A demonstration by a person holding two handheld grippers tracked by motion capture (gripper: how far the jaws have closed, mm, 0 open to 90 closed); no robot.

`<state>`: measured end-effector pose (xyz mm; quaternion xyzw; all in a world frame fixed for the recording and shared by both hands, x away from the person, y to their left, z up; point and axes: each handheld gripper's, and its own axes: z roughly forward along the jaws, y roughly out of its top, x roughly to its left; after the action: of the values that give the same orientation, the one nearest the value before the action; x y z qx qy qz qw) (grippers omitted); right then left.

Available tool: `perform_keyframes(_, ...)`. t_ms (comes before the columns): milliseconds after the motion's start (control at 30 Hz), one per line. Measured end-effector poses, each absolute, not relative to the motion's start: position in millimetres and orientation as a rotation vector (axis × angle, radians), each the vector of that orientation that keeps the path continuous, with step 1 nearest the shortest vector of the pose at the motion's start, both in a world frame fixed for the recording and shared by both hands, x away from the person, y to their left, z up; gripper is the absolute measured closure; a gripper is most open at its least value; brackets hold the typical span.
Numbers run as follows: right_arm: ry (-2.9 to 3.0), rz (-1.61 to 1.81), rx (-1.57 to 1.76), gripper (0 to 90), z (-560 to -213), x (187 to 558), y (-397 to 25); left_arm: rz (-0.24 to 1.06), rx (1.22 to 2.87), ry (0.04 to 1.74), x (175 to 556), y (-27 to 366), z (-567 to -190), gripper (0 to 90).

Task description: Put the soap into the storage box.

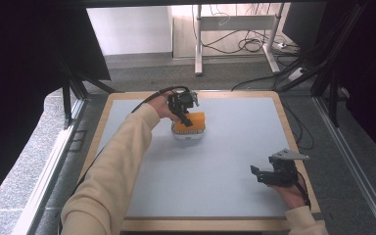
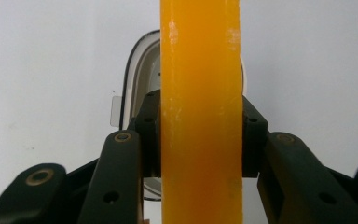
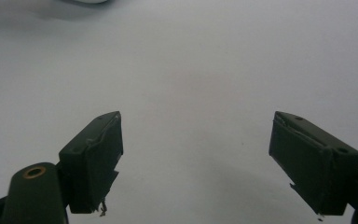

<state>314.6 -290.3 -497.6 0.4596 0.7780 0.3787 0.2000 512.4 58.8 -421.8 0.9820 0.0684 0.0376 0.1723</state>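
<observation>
An orange block-shaped lid sits over a white container near the middle back of the grey-blue mat. My left gripper reaches down from behind and is shut on the orange lid. In the left gripper view the orange lid runs upright between the two black pads, with the white container's rim behind it. My right gripper rests at the front right of the mat. Its fingers stand wide apart over bare mat with nothing between them.
The grey-blue mat lies on a wooden-edged table. A metal frame and black curtains flank the table. Cables and a desk's legs lie on the floor beyond the far edge.
</observation>
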Motion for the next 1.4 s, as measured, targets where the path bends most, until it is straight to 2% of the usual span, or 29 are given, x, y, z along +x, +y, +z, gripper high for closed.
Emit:
perform_keyframes(533,2.175,1.061,1.280,17.8,-497.6,314.4,-289.1,0.082,2.798,0.192,518.7,56.5,-439.0,61.6)
perform_keyframes(600,2.176,1.060,1.279,17.8,-497.9,314.5,-288.7,0.105,2.762,0.208,519.2,58.4,-436.1,57.7)
perform_keyframes(667,2.178,1.060,1.278,17.8,-498.2,314.5,-288.0,0.133,2.732,0.217,519.2,60.3,-430.6,57.5)
perform_keyframes(767,2.182,1.059,1.273,17.9,-497.9,314.0,-287.1,0.258,2.709,0.228,517.1,61.5,-422.3,51.4)
perform_keyframes(1000,2.184,1.060,1.268,17.8,-497.5,313.3,-285.0,0.339,2.667,0.255,515.3,64.0,-413.7,45.1)
perform_keyframes(1400,2.179,1.063,1.274,17.8,-498.0,314.5,-286.8,0.288,2.601,0.279,504.7,68.1,-406.2,44.0)
